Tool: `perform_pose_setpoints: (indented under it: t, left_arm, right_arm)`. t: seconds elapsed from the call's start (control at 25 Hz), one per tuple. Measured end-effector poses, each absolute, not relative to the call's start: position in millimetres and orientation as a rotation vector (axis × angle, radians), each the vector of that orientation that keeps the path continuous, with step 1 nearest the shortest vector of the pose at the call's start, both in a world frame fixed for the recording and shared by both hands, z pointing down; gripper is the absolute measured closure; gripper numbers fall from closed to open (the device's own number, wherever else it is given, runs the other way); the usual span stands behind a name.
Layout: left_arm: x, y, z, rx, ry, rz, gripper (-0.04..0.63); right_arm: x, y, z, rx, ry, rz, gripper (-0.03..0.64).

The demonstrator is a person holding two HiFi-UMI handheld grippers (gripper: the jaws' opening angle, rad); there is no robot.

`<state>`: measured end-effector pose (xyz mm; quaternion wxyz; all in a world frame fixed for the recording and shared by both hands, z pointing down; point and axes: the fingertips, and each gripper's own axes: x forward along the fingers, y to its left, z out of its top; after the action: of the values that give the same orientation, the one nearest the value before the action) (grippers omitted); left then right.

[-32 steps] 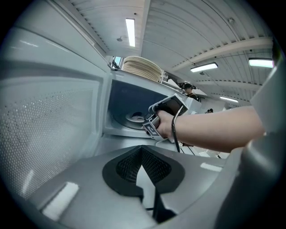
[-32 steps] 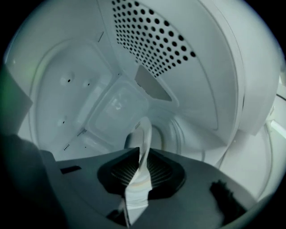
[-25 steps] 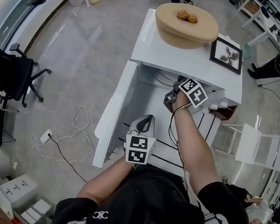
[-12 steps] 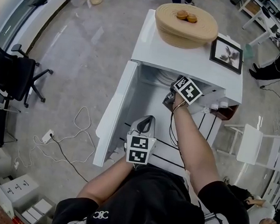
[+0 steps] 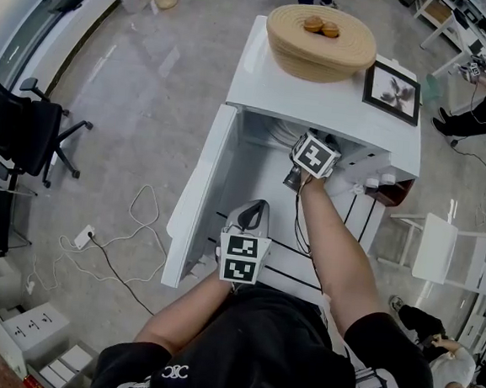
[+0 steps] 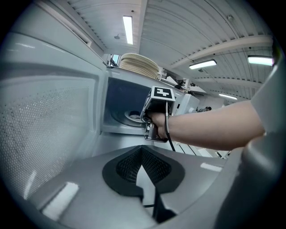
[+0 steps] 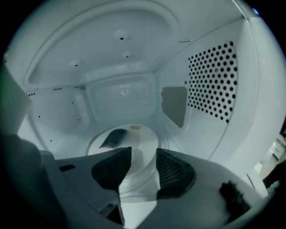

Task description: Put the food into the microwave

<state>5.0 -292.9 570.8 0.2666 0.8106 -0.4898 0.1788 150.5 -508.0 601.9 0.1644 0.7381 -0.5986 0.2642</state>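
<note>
two tongs, one per hand. the left tongs (image 6: pixel 142 148) sit closest, held low in front of the body on a bent forearm, pointing forward and down; their dark pads meet at the tips with nothing between them. the right arm (image 5: pixel 331 247) reaches straight ahead, and its hand (image 6: pixel 157 120) is at the mouth of the one microwave (image 5: pixel 319 103), with the marker cube turned upward. the right tongs (image 7: pixel 143 152) are inside the cavity; their jaws have just been opening and stand apart, gripping nothing, with only the cavity floor showing through the gap. the single door (image 5: pixel 194 195) hangs open to the left. inside, one white round plate (image 7: pixel 143 134) lies on the floor of the cavity, and on its left part is one dark wedge-shaped patch (image 7: pixel 115 137), too blurred to tell whether it is food or shadow. the right inner wall (image 7: pixel 213 80) is dotted with holes. on top of the microwave stands one woven basket (image 5: pixel 323 52) holding two round brown pieces of food (image 5: pixel 322 25), touching side by side, so this food is outside the oven. just right of the basket lies one framed picture (image 5: pixel 394 84). far off to the left, on the floor, are one black chair (image 5: pixel 20 131) and a loose cable (image 5: pixel 131 221).
</note>
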Motion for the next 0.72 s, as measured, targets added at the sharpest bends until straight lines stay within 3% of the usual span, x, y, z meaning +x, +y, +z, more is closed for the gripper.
perform_pose_setpoints:
  t: [0.2, 0.36, 0.72]
  left_arm:
    - [5.1, -294.9, 570.0, 2.189, -1.325, 0.477, 0.586]
    - [6.7, -298.2, 567.9, 2.197, -1.326, 0.469, 0.586]
    - [18.6, -310.1, 548.2, 2.239, -1.339, 0.425, 0.586]
  right_arm:
    - [152.4, -504.7, 594.8, 2.116, -1.765, 0.729, 0.450]
    - [151.0, -493.3, 583.6, 2.113, -1.825, 0.690, 0.599]
    - [140.2, -453.1, 556.9, 1.987, -2.064, 0.703, 0.609]
